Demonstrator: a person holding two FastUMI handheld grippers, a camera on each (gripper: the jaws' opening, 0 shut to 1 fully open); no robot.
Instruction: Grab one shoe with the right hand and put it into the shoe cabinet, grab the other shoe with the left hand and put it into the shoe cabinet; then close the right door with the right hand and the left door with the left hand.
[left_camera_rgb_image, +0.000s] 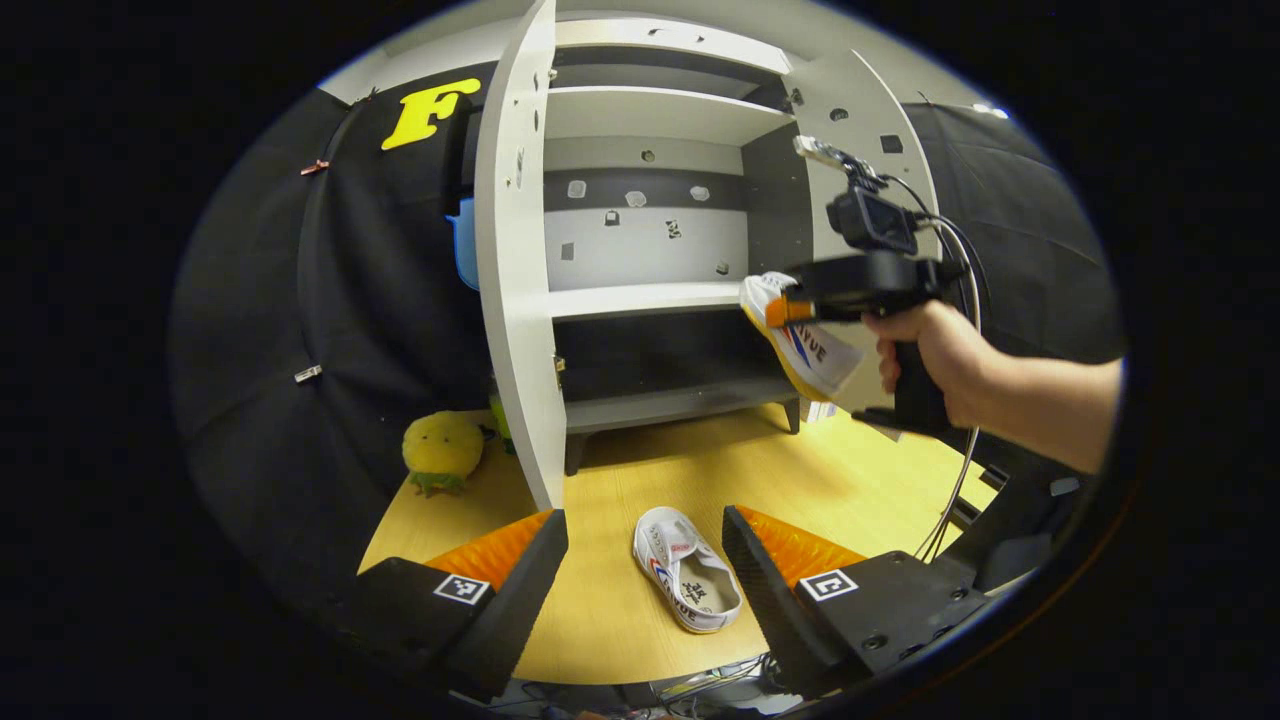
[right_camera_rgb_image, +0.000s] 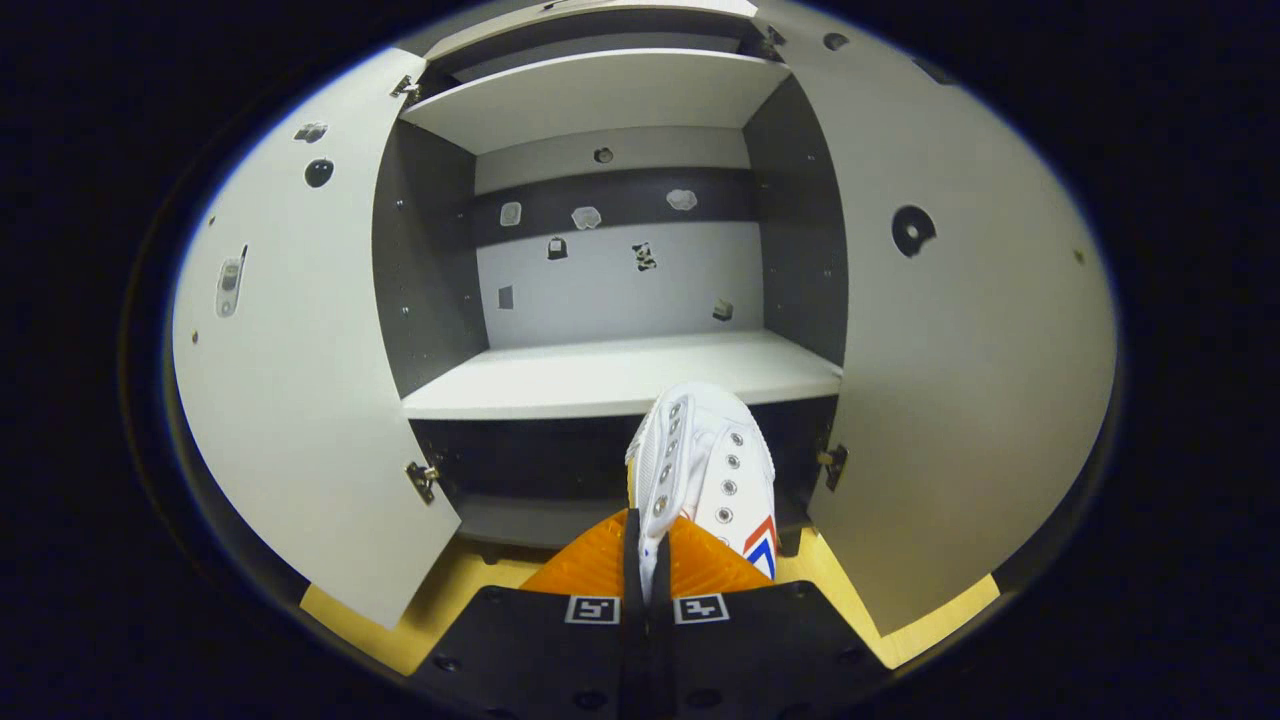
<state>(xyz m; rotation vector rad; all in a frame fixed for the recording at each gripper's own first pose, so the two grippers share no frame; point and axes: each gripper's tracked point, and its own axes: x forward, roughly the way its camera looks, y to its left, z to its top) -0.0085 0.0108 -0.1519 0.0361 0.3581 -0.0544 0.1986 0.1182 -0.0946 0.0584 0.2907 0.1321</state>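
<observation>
Here the right gripper, pinching a soft, light white canvas sneaker by its collar, held it before the open grey shoe cabinet, while the left gripper, jaws spread, hovered over its mate on the wooden floor.
</observation>
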